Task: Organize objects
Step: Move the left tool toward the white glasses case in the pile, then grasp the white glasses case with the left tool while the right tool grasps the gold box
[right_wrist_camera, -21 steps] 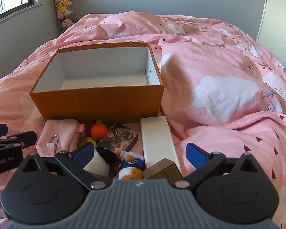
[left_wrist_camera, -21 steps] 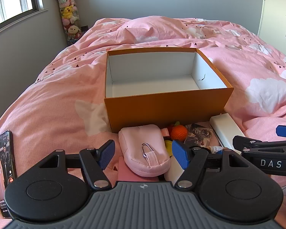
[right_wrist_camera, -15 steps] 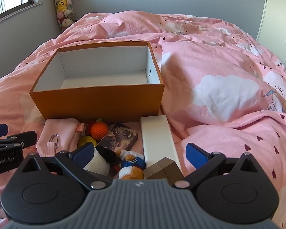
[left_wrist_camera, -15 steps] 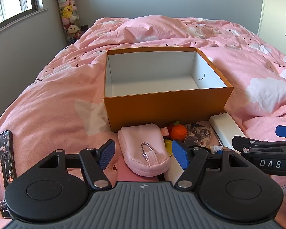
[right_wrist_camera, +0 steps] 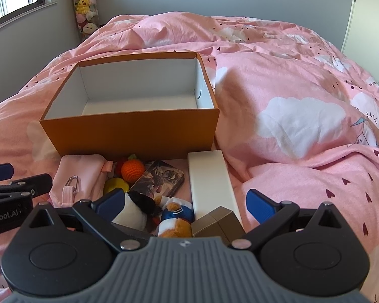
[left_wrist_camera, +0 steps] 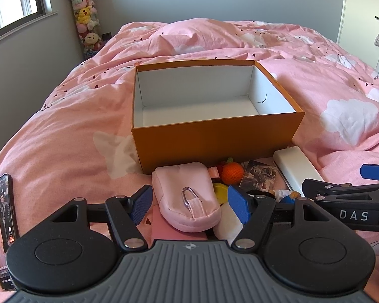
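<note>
An empty orange box (left_wrist_camera: 214, 139) (right_wrist_camera: 128, 136) with a white inside sits on the pink bed. In front of it lies a pile: a pink pouch (left_wrist_camera: 187, 199) (right_wrist_camera: 78, 176) with a metal clip, an orange crochet ball (left_wrist_camera: 231, 173) (right_wrist_camera: 132, 168), a picture card (right_wrist_camera: 161, 178), a long white box (left_wrist_camera: 295, 170) (right_wrist_camera: 209, 179), a penguin plush (right_wrist_camera: 136, 210), a small blue-and-brown plush (right_wrist_camera: 175, 218) and a brown block (right_wrist_camera: 218, 222). My left gripper (left_wrist_camera: 189, 204) is open, its fingers either side of the pouch. My right gripper (right_wrist_camera: 184, 202) is open over the plushes and brown block.
A phone (left_wrist_camera: 2, 227) lies on the bed at the left. A hanging column of plush toys (left_wrist_camera: 86, 22) stands in the far left corner by the window. A door (left_wrist_camera: 366, 12) is at the right. The duvet rises in a fold (right_wrist_camera: 303, 116) right of the box.
</note>
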{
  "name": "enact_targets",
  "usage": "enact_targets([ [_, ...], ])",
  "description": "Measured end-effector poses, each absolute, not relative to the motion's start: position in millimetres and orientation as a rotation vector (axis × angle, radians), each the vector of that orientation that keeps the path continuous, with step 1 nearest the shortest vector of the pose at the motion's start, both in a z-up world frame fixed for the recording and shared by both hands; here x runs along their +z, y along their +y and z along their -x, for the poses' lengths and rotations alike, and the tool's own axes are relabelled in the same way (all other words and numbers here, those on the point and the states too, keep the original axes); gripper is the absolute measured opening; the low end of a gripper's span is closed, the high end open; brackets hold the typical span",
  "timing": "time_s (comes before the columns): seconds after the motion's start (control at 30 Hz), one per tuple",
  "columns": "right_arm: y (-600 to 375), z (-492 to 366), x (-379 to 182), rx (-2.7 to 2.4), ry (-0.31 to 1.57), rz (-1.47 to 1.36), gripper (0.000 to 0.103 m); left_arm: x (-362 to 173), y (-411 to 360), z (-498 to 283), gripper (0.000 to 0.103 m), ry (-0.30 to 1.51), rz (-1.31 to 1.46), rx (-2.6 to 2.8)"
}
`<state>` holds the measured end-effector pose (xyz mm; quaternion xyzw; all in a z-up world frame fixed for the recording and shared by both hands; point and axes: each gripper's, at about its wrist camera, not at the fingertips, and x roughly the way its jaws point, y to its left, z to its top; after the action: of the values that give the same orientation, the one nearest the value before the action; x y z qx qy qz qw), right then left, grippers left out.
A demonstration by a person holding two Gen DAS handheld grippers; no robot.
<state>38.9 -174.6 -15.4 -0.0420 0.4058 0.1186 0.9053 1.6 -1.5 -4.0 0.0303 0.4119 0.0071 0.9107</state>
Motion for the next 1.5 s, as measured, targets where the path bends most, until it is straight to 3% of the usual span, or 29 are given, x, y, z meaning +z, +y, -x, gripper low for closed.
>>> enact_targets([
  [0.23,-199.9,-55.4,-16.4,0.254,0.907,0.003,0.101,-0.2,-3.3,-8.9,0.072,0.86,-0.055,-0.068],
  [0.3,-209.0,-63.2,-17.8,0.245,0.937,0.008,0.093,0.4,-4.5,-13.6,0.063,0.868,-0.051,-0.096],
  [0.37,-216.5,-71.9,-19.5,0.245,0.965,0.029,0.074,-0.4,-6.2,-19.1,0.056,0.88,-0.034,-0.13],
  [0.57,-226.5,-96.1,-31.0,0.296,1.093,0.04,0.051,-12.6,-14.2,-40.5,0.035,0.971,0.037,-0.266],
  [0.97,-226.2,-83.4,-29.5,0.454,1.191,0.105,0.063,-20.1,-45.7,-49.1,0.035,1.026,-0.028,-0.394],
  [1.2,-220.2,-85.7,-38.2,0.481,1.214,0.172,0.062,-22.6,-63.7,-51.9,0.035,1.043,-0.071,-0.415],
  [1.5,-223.4,-87.8,-31.8,0.493,1.139,0.225,0.05,-27.1,-75.9,-62.5,0.038,1.073,-0.069,-0.433],
])
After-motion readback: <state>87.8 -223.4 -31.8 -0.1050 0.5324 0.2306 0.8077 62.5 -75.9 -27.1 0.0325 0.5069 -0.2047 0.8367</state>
